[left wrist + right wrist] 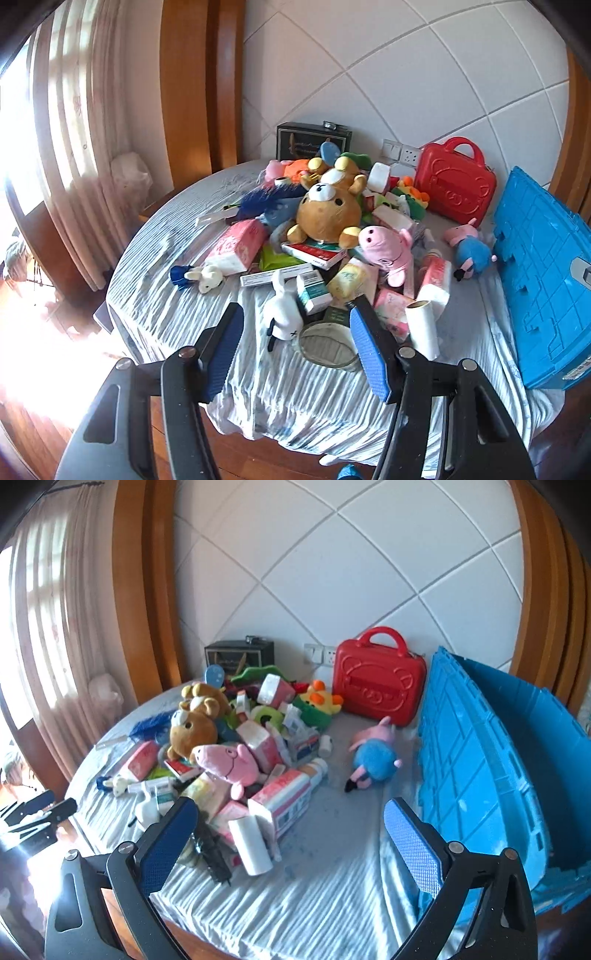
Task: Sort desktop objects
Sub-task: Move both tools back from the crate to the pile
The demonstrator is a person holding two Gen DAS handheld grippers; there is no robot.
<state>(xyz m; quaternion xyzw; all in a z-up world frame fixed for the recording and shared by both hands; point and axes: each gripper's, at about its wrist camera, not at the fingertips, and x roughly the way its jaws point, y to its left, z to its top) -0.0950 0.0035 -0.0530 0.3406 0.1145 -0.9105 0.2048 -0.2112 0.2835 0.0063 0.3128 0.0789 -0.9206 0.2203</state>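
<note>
A round table (177, 306) carries a rumpled, striped grey-blue cloth that hangs in folds over its near edge. Behind it rises a white padded wall (332, 572) quilted in diamonds, framed by glossy wooden trim, with a sheer pink curtain (74, 147) at the left.

At the table's right edge stands a large blue plastic crate (480, 757), hard and ribbed, its lid panels raised. Beside it against the wall stands a red moulded plastic case (378, 681) with a handle and an embossed face, upright. A dark box (314, 142) stands further left along the wall.

The things to sort lie in a heap at the table's middle. On top sprawls a brown plush bear (328, 214), and just right of it a pink plush pig (388, 251). A second pig toy in blue (373, 757) lies apart on bare cloth, between the heap and the crate. Around them are soft pink-and-white tissue packs (240, 247), small cardboard cartons, a white roll (251, 845) lying at the heap's near edge, a white rabbit figure (282, 314) and a small plush bunny (207, 277) off to the left.

The left gripper (297, 349) hovers over the heap's near edge, its blue textured pads (369, 354) apart with nothing between them. The right gripper (290, 840) likewise stands wide, empty, over bare cloth beside the roll.
</note>
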